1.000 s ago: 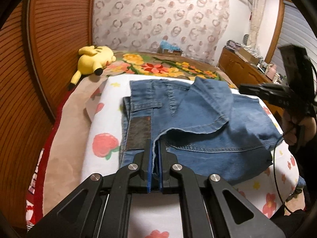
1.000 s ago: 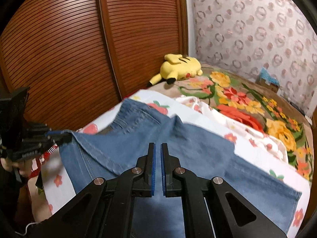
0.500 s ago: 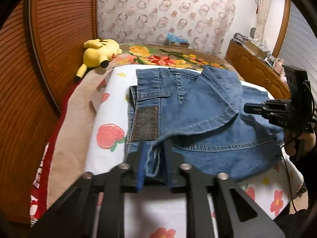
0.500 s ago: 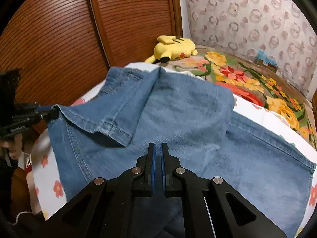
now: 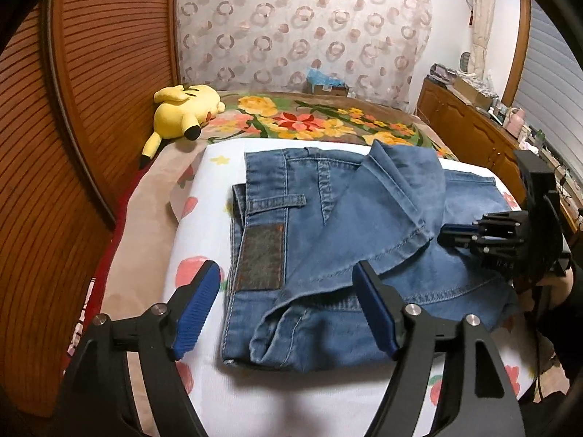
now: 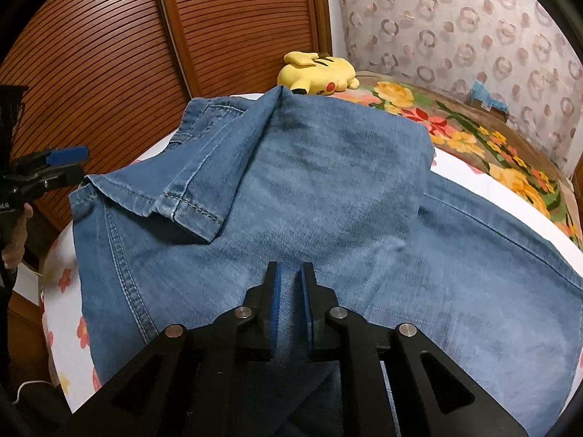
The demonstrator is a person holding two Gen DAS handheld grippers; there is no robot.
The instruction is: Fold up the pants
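Blue jeans [image 5: 364, 225] lie on the bed's white printed sheet [image 5: 204, 218], waistband and leather patch [image 5: 262, 255] to the left, with a leg folded back over them. My left gripper [image 5: 288, 309] hovers over the near hem. Its jaws are opening wide and the pads touch no cloth. My right gripper [image 6: 290, 306] sits low on the folded leg [image 6: 328, 182]. Its jaws are opening a little, with denim in the narrow gap between the pads. In the left wrist view the right gripper [image 5: 446, 235] rests at the jeans' right edge.
A yellow plush toy [image 5: 182, 113] lies at the bed's far left on a floral blanket [image 5: 320, 120]. Slatted wooden doors [image 5: 54, 145] run close along the left side. A wooden dresser [image 5: 473, 127] with clutter stands at the right. A hand [image 6: 14, 247] holds the left gripper's handle.
The left jaws went from shut on the hem to wide apart, and the hem dropped onto the jeans. The right gripper came down with the folded leg and its jaws parted slightly.
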